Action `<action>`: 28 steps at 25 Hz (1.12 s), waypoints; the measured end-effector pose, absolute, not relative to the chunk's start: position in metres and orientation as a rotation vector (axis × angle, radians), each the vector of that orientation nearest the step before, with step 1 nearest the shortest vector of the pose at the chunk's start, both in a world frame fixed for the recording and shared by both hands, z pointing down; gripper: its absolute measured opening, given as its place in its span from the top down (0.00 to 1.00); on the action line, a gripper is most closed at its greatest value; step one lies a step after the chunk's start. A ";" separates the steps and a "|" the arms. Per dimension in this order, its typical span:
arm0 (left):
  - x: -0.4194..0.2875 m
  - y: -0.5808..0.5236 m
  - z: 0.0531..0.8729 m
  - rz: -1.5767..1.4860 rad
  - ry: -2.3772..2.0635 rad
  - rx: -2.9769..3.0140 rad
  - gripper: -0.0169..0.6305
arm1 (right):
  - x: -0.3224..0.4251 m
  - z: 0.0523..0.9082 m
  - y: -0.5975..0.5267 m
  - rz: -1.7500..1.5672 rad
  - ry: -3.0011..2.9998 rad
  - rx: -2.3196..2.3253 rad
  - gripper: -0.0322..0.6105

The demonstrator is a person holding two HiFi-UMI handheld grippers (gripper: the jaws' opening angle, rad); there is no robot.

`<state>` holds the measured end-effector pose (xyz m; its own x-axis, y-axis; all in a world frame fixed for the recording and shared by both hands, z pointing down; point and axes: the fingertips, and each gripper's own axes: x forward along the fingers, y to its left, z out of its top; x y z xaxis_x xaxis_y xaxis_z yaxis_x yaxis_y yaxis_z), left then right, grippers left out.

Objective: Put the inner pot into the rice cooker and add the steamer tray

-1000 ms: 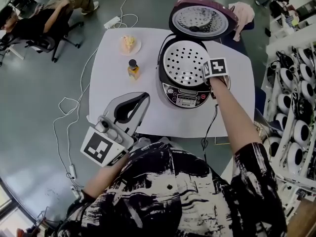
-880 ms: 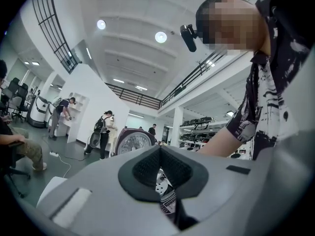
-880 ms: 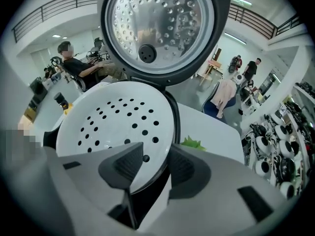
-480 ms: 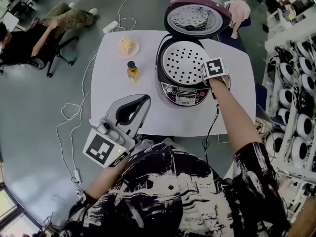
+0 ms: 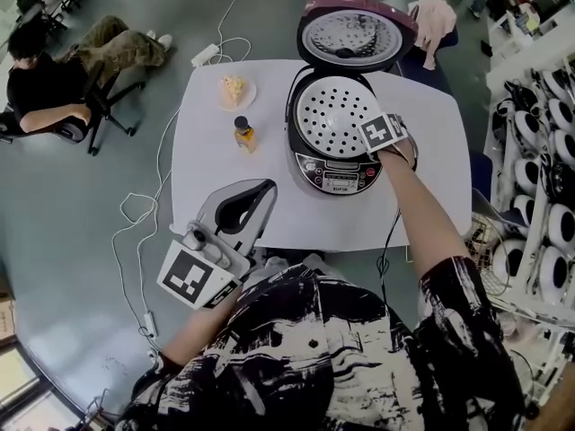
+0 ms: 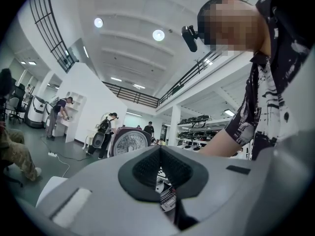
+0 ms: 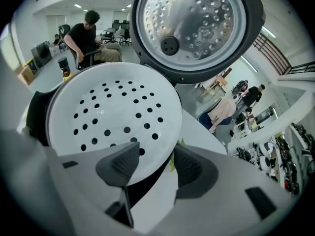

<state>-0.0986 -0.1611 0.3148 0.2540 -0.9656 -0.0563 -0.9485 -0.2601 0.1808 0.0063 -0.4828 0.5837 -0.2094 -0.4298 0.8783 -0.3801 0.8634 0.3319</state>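
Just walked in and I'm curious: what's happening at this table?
A person with a gripper in each hand works at a white table. The white perforated steamer tray sits in the open rice cooker with the maroon lid. The right gripper is at the tray's rim; its jaws have just been opening, with the rim between them. The left gripper is shut and empty, near the table's front edge.

A large open lab or workshop hall — racks (image 5: pixel 539 196) of white devices line the right, power cables (image 5: pixel 135 209) trail over the grey floor (image 5: pixel 63 241), and a mezzanine railing (image 6: pixel 130 93) runs beneath a high lit ceiling (image 6: pixel 128 23). At far left a person (image 5: pixel 49 83) sits in an office chair (image 5: pixel 90 115).
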 end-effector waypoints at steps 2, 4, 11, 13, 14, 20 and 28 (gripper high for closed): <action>-0.098 -0.161 0.314 -0.226 -1.842 2.391 0.97 | 0.004 0.582 -0.485 -0.067 -1.856 0.624 0.60; -0.095 -0.162 0.313 -0.216 -1.845 2.385 0.97 | 0.003 0.579 -0.485 -0.029 -1.909 0.633 0.52; -0.090 -0.171 0.315 -0.203 -1.838 2.392 0.97 | 0.003 0.548 -0.488 0.145 -2.102 0.716 0.52; -0.086 -0.176 0.314 -0.196 -1.826 2.403 0.97 | 0.001 0.514 -0.484 0.194 -2.244 0.717 0.52; -0.083 -0.179 0.314 -0.190 -1.819 2.409 0.97 | 0.002 0.491 -0.479 0.213 -2.329 0.709 0.52; -0.068 -0.209 0.313 -0.156 -1.784 2.450 0.97 | 0.028 0.341 -0.416 0.266 -2.899 0.603 0.52; -0.046 -0.253 0.303 -0.133 -1.764 2.496 0.97 | 0.081 0.285 -0.336 0.140 -3.114 0.588 0.90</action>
<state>-0.0458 -0.2529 0.3029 0.3325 -0.9428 -0.0233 -0.9357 -0.3328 0.1168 0.0811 -0.3357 0.2853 -0.9308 -0.3652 -0.0133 -0.3626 0.9274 -0.0921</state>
